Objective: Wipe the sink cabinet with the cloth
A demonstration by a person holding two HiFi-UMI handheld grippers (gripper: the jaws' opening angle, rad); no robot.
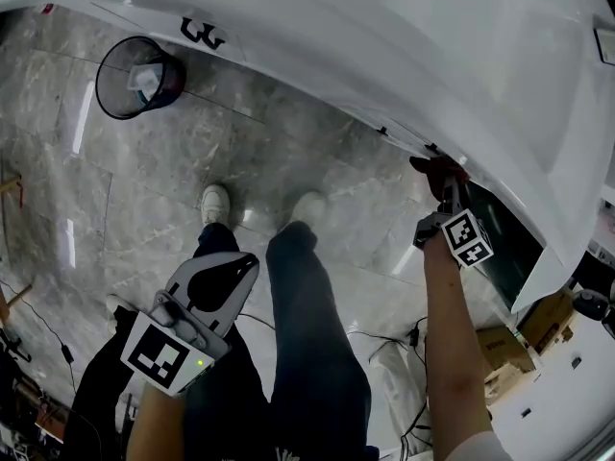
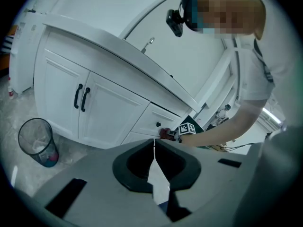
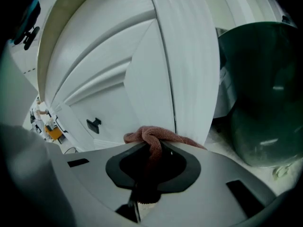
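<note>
Right gripper (image 3: pixel 150 148) clamped on bunched cloth (image 3: pixel 142 135) at right end of sink cabinet (image 3: pixel 142 70); left gripper (image 2: pixel 154 143) closed, empty. Risk: wiping drag pulling cloth free.

Floor (image 1: pixel 288 161) here is grey marble-look tile, glossy enough that bright streaks of light bounce off it. A black mesh wastebasket (image 1: pixel 139 75) stands on it out in front of the white sink cabinet (image 2: pixel 94 108), which has panelled doors and black handles (image 2: pixel 81 97). Plain white wall (image 2: pixel 118 13) behind that. Thin black cables (image 1: pixel 43 320) trail over the tiles on my left. Cardboard boxes (image 1: pixel 504 349) sit off to my right, and there's a dark green container (image 3: pixel 265 93) by the cabinet's end.
</note>
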